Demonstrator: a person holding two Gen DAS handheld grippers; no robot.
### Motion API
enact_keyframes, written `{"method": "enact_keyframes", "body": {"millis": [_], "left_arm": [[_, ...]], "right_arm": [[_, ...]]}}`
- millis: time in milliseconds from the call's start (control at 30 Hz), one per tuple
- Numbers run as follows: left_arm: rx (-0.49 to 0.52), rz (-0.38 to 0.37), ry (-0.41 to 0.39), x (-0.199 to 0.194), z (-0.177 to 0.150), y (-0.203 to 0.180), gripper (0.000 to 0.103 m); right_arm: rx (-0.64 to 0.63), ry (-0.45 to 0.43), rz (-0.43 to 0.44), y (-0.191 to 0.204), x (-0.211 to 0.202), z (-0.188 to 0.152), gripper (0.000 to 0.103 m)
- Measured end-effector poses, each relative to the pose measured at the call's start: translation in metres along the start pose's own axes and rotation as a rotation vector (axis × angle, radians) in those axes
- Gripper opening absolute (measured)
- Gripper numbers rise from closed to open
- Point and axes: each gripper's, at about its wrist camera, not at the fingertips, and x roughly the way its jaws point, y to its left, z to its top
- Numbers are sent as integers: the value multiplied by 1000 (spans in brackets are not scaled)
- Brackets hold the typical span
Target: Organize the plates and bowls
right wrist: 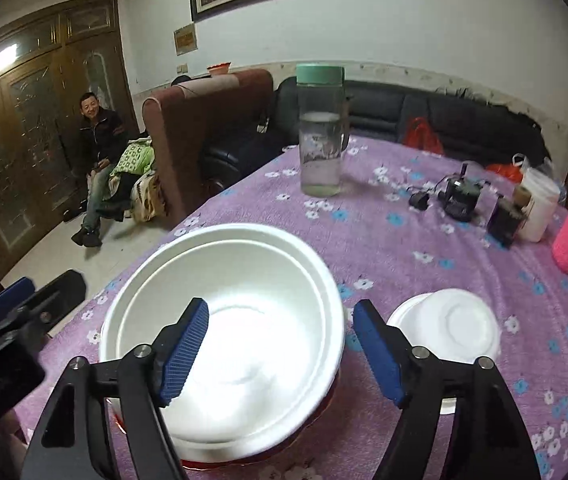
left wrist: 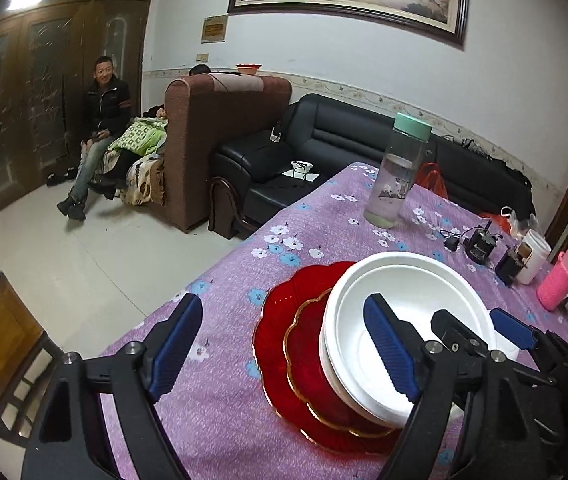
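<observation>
both grippers spread wide, nothing between the pads. left gripper (left wrist: 284,348) hovers over the red plates (left wrist: 284,368), which are stacked two deep on the counter (left wrist: 223,420). nested white bowls (left wrist: 404,320) sit on the plates, under its right finger. right gripper (right wrist: 281,352) straddles the near rim of the same white bowls. upside-down small white bowl (right wrist: 456,324) just right of its right finger. water bottle (right wrist: 321,132) well ahead.

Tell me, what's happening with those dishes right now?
Both hand-held grippers open, left, right, holding nothing. White bowls stacked on red plates. Small upturned bowl apart.
</observation>
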Motion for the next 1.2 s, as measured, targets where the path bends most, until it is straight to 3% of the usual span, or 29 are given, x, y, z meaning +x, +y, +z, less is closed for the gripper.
{"method": "enact_keyframes", "body": {"millis": [167,300,400,633,900,1200], "left_arm": [[-5,11,-39,-23,-2,-2,83],[-7,75,-143,-56,-14,-9,98],[26,109,-202,-75,-21,-22,102],[95,77,-186,-93,-39,-45,103],[126,42,-151,-110,-63,-58,103],[131,11,-149,-120,-67,-58,103]], "right_arm": [[42,-42,1,-8,-21,-4,81],[94,-129,-4,-19,-64,-16,86],[98,-190,-29,-24,-97,-34,88],[161,-275,-126,-34,-145,-85,103],[186,-197,-166,-45,-152,-101,103],[132,-149,-160,-26,-152,-112,103]]}}
